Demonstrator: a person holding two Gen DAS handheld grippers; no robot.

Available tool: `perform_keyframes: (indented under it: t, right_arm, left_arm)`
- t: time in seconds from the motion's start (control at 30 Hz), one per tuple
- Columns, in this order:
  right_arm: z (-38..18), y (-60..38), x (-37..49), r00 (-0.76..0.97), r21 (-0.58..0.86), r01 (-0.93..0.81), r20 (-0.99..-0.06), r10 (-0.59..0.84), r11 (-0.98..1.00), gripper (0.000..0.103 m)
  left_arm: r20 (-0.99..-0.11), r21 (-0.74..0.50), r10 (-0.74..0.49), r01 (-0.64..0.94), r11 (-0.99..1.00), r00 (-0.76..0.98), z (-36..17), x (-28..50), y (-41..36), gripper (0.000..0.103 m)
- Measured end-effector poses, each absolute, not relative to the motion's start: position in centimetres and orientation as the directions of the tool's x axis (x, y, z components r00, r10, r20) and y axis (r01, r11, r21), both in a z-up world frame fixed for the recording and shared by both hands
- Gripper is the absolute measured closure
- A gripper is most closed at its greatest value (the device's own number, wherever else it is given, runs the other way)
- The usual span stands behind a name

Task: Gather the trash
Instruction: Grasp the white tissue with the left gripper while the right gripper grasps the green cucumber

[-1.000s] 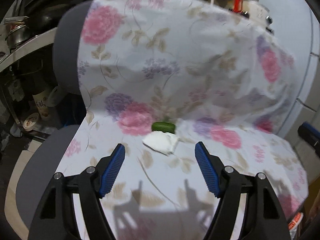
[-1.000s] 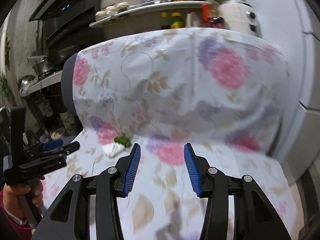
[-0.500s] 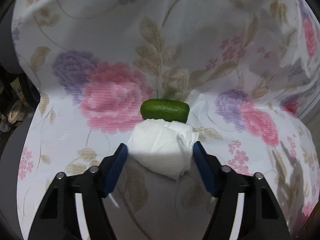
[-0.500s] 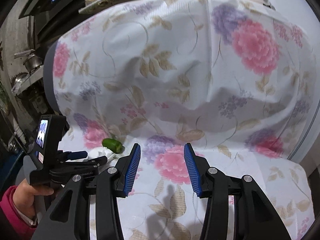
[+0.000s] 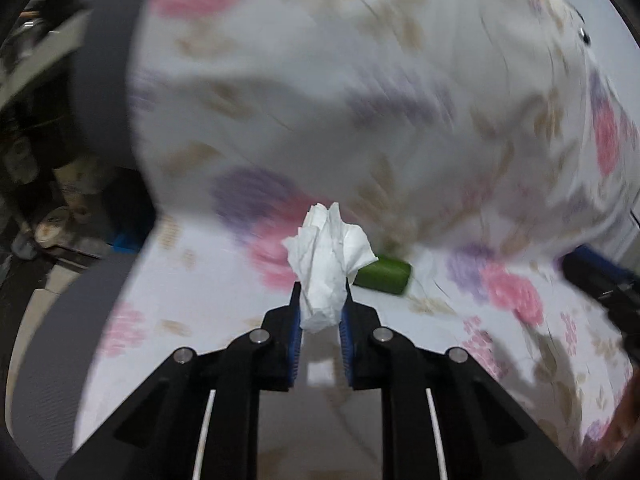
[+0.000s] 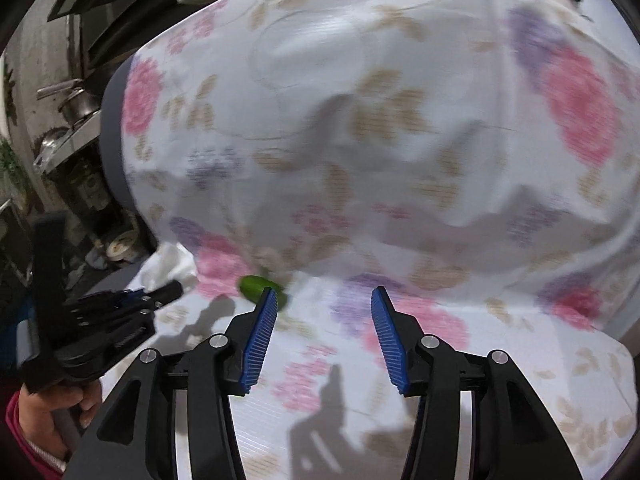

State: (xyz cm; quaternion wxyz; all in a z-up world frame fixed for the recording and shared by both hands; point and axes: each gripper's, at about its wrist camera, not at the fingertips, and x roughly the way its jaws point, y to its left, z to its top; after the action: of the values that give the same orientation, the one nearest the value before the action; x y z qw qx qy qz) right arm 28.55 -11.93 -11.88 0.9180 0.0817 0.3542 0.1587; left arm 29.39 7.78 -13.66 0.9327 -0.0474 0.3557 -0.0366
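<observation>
My left gripper (image 5: 320, 304) has its blue ribbed pads (image 5: 295, 332) squeezed in close on a crumpled white paper tissue (image 5: 326, 260), which bunches up and fans out above the fingertips, clear of the surface below. From the right wrist camera I can see the same tissue (image 6: 170, 264) as a pale wad at the front of that gripper (image 6: 160, 294), with the person's hand (image 6: 52, 412) in a pink sleeve gripping its handle at the lower left.

My right gripper (image 6: 323, 300) stands wide apart with nothing between its blue pads (image 6: 262, 340); only patterned cloth shows in the gap.

Just beyond the tissue, lying flat on the seat, is a short dark green cucumber piece (image 5: 383, 274). In the right view it (image 6: 260, 286) sits partly behind the tip of my left-hand finger (so I can't say whether pad and cucumber touch).

Everything rests on a white cloth cover printed with pink and purple flowers and tan leaves (image 6: 360, 120), draped over a grey padded chair (image 5: 100, 92) whose back and seat edge show at the left. Past the chair on the left are dark metal shelves (image 6: 72, 128) with steel pots and jars, mostly blurred. The left view is smeared by motion, so finer detail there is lost to me.
</observation>
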Motion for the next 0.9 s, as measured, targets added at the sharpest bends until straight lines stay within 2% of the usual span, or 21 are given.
perform_keyframes:
  t: [0.13,0.4,0.5,0.6,0.9]
  right_arm:
    - [-12.8,-8.4,30.6,0.654,0.295,-0.260,-0.647,0.393,0.919,0.052]
    - [-16.3,-3.5,34.7,0.596,0.261,-0.228,-0.724,0.346,0.938,0.052]
    - [-17.1,-2.2,35.7,0.586,0.235,-0.210,-0.747,0.315,0.949,0.043]
    - [-17.6,-0.9,36.8,0.576,0.190,-0.188,-0.774,0.265,0.964,0.029]
    - [-20.2,0.7,40.2,0.474,0.103,-0.058,-0.872,0.118,0.993,0.027]
  left_arm:
    - [-0.625,-0.087,-0.021,-0.043,0.995,0.781,-12.6,28.3,10.9,0.088]
    - [-0.627,-0.121,0.016,-0.118,0.986,0.778,-13.6,28.9,14.1,0.088]
    - [-0.627,-0.130,0.017,-0.125,0.984,0.779,-14.0,29.4,14.2,0.088]
    - [-0.630,-0.149,0.001,-0.123,0.981,0.777,-14.6,29.8,14.3,0.088]
    - [-0.645,-0.164,-0.009,-0.126,0.978,0.764,-15.5,30.2,14.6,0.088]
